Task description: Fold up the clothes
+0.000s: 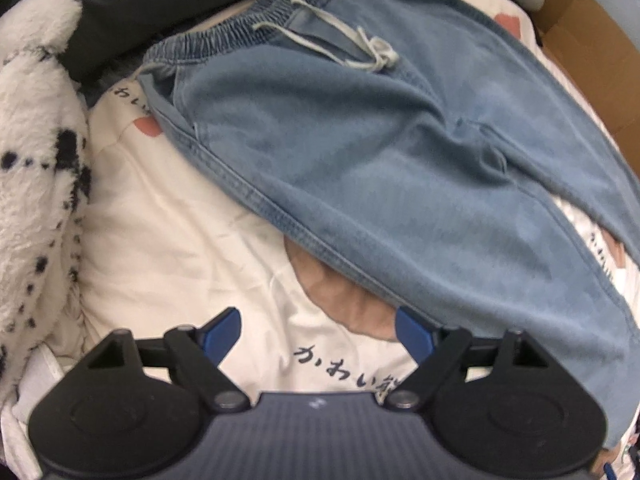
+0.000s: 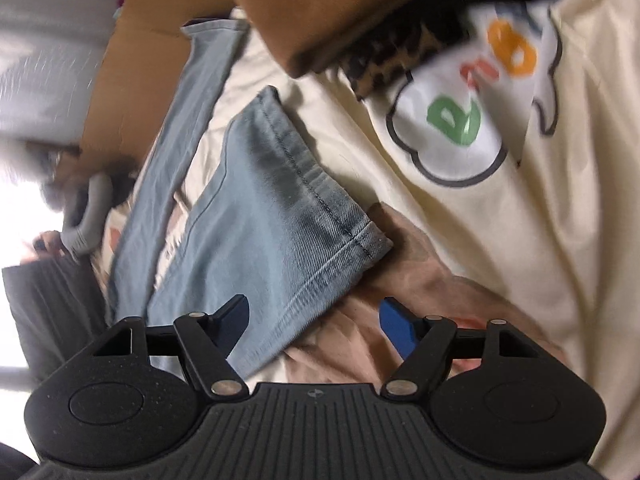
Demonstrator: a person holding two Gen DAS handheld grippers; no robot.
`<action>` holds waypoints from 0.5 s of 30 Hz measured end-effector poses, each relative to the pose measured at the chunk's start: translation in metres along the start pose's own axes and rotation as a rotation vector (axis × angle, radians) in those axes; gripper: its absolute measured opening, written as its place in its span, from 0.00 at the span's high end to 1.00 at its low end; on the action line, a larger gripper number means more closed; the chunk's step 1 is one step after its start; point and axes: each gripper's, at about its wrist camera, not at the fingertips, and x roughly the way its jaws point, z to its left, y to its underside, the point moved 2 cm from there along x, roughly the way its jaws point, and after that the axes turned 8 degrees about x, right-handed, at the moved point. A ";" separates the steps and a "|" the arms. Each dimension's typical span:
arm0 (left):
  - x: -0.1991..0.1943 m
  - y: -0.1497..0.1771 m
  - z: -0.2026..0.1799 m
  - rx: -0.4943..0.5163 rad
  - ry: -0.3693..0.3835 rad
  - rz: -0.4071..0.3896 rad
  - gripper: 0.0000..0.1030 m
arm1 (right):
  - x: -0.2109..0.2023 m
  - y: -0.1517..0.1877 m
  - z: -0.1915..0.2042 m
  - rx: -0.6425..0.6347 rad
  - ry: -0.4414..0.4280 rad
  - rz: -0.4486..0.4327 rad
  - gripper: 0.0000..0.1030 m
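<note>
Left wrist view: the left hand-held gripper point(image 1: 318, 330) hangs over a cream bedspread point(image 1: 168, 240) printed with dark script and pink patches, its blue fingers point(image 1: 224, 330) spread wide with nothing between them. The right-hand finger stands just at the seam edge of a pair of light blue jeans point(image 1: 360, 152); whether it touches the cloth cannot be told. The jeans lie flat, their long axis running from the elastic waistband point(image 1: 224, 40) at upper left down to the lower right, where a leg passes out of sight beside the gripper body. A white drawstring point(image 1: 352, 46) lies knotted below the waistband. Bare bedspread lies left of the jeans' seam. Beyond it, along the left edge, a fluffy white fabric with black spots point(image 1: 36, 152) is heaped. A dark cloth point(image 1: 120, 4) borders the waistband above, and brown cardboard point(image 1: 592, 52) closes the upper right.

Right wrist view: the right hand-held gripper point(image 2: 314, 326) has its jaws apart, straddling the side edge of a jeans leg point(image 2: 256, 240) without pinching it; the left finger is over the denim, the right over pinkish bedding point(image 2: 400, 264). The stitched hem point(image 2: 320, 184) crosses the leg slantwise, its corner pointing right. A second leg point(image 2: 176, 128) runs as a narrow strip toward the cardboard box point(image 2: 136, 92) at upper left. To the right lies cream cloth with coloured letters in a cloud shape point(image 2: 472, 120).
</note>
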 end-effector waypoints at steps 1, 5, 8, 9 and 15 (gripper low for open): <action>0.001 0.001 -0.002 0.007 -0.003 0.001 0.17 | 0.005 -0.002 -0.004 0.022 -0.018 0.002 0.27; 0.003 0.003 -0.009 0.027 -0.006 0.006 0.17 | 0.023 -0.005 -0.012 0.082 -0.074 0.020 0.28; 0.004 0.004 -0.013 0.039 -0.007 0.015 0.17 | 0.028 -0.007 -0.012 0.102 -0.104 0.015 0.39; 0.004 0.004 -0.015 0.038 -0.009 0.017 0.17 | 0.029 -0.008 -0.012 0.104 -0.111 0.008 0.41; 0.003 0.005 -0.020 0.044 0.000 0.007 0.17 | 0.025 -0.011 -0.008 0.129 -0.145 -0.023 0.64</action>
